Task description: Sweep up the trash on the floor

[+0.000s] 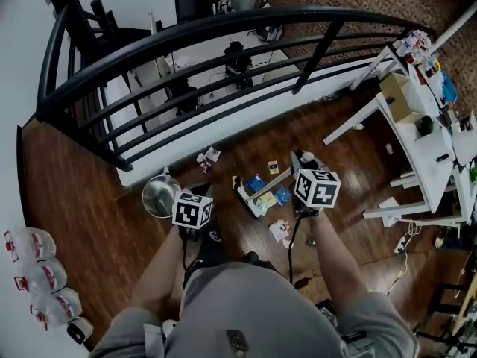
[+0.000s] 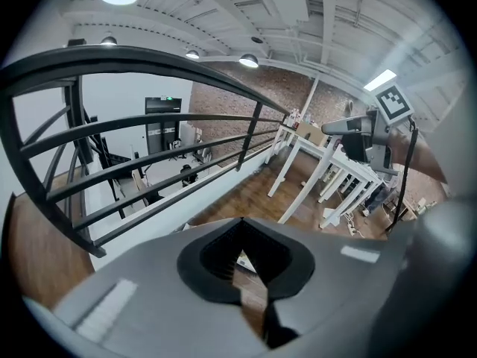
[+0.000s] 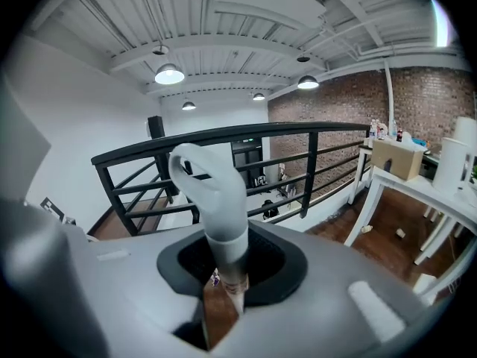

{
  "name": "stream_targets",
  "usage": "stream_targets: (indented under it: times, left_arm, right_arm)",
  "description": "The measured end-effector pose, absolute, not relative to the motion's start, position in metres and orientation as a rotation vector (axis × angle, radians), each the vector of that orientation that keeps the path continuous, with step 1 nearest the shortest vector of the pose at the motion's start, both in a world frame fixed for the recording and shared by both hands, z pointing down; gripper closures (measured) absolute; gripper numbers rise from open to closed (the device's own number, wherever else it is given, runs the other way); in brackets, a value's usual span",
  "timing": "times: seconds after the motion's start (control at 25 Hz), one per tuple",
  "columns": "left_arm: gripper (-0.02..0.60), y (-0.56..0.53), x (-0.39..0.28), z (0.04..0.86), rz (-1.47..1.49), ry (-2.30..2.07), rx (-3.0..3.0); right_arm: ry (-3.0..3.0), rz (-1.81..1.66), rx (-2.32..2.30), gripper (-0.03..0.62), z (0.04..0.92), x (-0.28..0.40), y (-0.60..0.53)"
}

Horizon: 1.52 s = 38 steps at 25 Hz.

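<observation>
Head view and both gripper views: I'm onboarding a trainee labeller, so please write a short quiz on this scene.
1. The right gripper grips: A a bottle; B the white loop-ended plastic broom handle; C nothing?
2. True or false: the left gripper is shut and empty.
3. In the head view, which side of the blue and white floor litter does the round silver metal bin stand on?
Key: 1 B; 2 true; 3 its left.

Crumpled wrappers [image 1: 282,195] litter the dark wooden floor [image 1: 82,200] at frame centre, a round metal container [image 1: 159,195] left of them, plastic bottles [image 1: 30,245] at lower left.
</observation>
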<state>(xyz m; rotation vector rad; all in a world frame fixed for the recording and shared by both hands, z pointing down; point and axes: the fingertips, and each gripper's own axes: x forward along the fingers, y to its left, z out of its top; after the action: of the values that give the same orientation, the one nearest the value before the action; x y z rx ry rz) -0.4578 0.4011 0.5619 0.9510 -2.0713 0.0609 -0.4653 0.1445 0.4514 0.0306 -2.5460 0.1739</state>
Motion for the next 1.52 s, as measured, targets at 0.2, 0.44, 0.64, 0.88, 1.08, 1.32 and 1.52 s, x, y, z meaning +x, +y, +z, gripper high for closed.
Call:
stream_targets:
  times: [0.2, 0.44, 0.64, 0.88, 1.08, 1.32, 1.52]
  left_arm:
    - [0.574, 0.435, -0.492, 0.568, 0.035, -2.083, 0.910]
    - [0.574, 0.471, -0.521, 0.572, 0.004, -2.101, 0.835]
    - [0.574, 0.494, -0.529, 0.574, 0.007, -2.109, 0.782]
    - [0.574, 0.502, -0.534, 0.571, -0.001, -2.122, 0.738]
    - [0.574, 0.497, -0.532, 0.574, -0.005, -2.105, 0.737]
    - [0.574, 0.484, -0.532, 0.579, 0.026, -2.085, 0.762]
    - [0.574, 0.466, -0.531, 0.581, 0.048, -2.062, 0.804]
  right_arm:
    - [-2.547, 0.219, -0.017, 0.531, 0.451, -0.499, 0.187]
    - [-2.574, 0.278, -0.120, 0.531, 0.439, -0.545, 0.238]
    - [-2.596, 0.313, -0.208, 0.530, 0.436, -0.589, 0.283]
    - [-2.615, 0.389, -0.177, 0.530, 0.462, -0.630, 0.293]
    - [-2.584, 0.410, -0.110, 0.530, 0.498, -0.640, 0.279]
    - [-2.603, 0.288, -0.052, 0.533, 0.502, -0.644, 0.248]
    - [-2.582, 0.245, 0.104, 0.532, 0.511, -0.622, 0.198]
